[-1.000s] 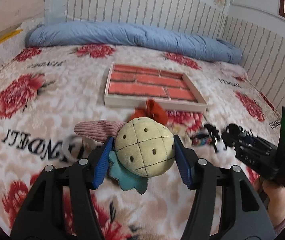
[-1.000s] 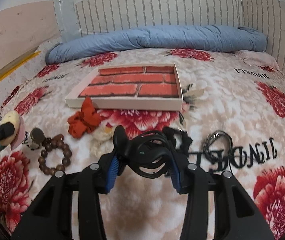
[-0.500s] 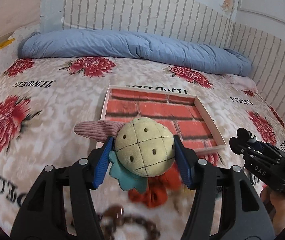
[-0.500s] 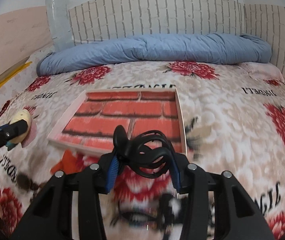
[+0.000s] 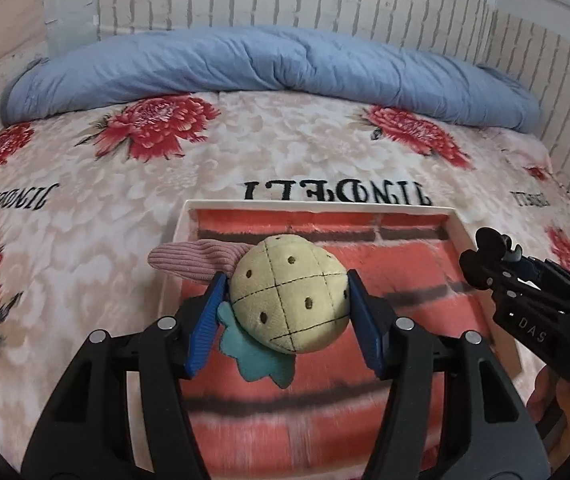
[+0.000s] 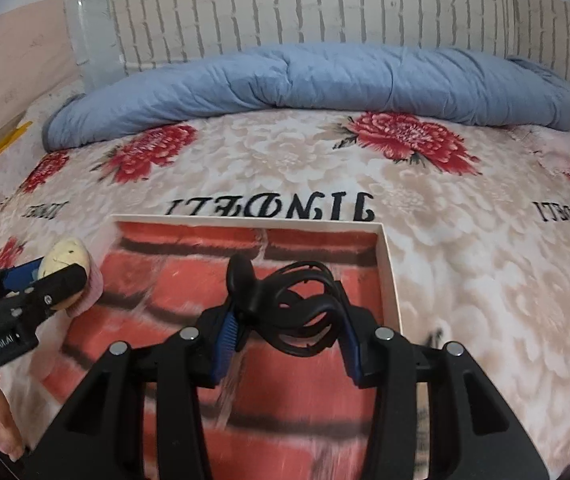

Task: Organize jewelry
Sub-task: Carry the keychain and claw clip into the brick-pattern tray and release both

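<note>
Both my grippers, the left (image 5: 288, 312) clamping a plush pineapple hair tie (image 5: 287, 305) and the right (image 6: 287, 320) a black hair claw (image 6: 291, 309), now hover over the brick-print tray (image 5: 437, 264), having crossed the bedspread (image 5: 85, 208), ready to drop.

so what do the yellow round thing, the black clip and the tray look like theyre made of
The yellow round thing looks like soft plush fabric: matte nap, stitched black seams, a ribbed pink corduroy-like flap. The black clip seems to be moulded plastic, smooth with a dull sheen on thin curved loops. The tray has a flat white rim, likely card or painted wood, and a red brick-print floor; its material is unclear.
</note>
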